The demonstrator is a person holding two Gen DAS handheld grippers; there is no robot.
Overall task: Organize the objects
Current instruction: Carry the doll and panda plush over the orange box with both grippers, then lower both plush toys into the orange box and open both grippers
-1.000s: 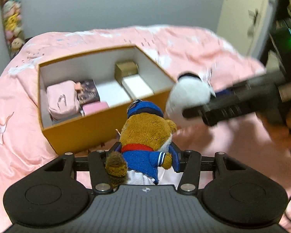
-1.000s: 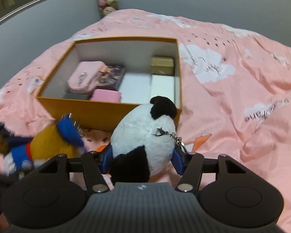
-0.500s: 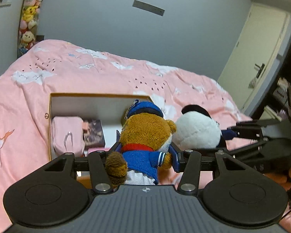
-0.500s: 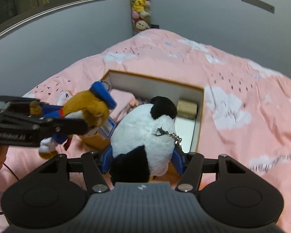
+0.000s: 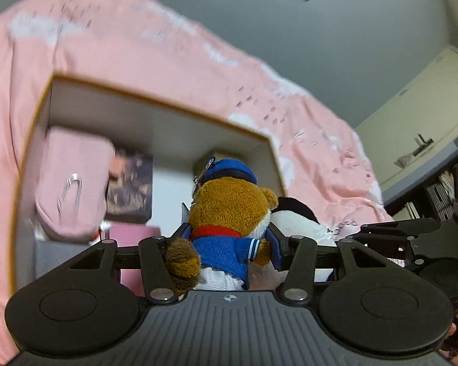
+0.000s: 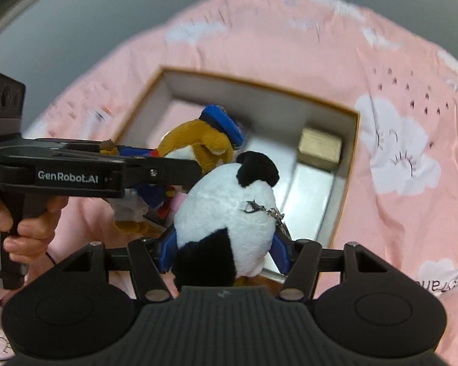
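My left gripper (image 5: 229, 244) is shut on a brown bear plush (image 5: 229, 207) with a blue cap and blue jacket. It hangs over the open orange box (image 5: 155, 99). My right gripper (image 6: 226, 250) is shut on a black and white panda plush (image 6: 226, 210) with a metal keychain, held above the box's near edge (image 6: 336, 213). In the right wrist view the left gripper (image 6: 168, 167) and the bear (image 6: 198, 146) sit just left of the panda. The panda shows right of the bear in the left wrist view (image 5: 296, 222).
The box holds a pink pouch (image 5: 73, 180), a dark booklet (image 5: 131, 189), a small pink box (image 5: 134, 231), a gold box (image 6: 320, 146) and white boxes (image 6: 308, 189). It lies on a pink bedspread (image 6: 397, 76). A door (image 5: 427, 122) stands at the right.
Both grippers have moved forward and over the box, carrying the bear and the panda side by side. The box now fills more of both views.
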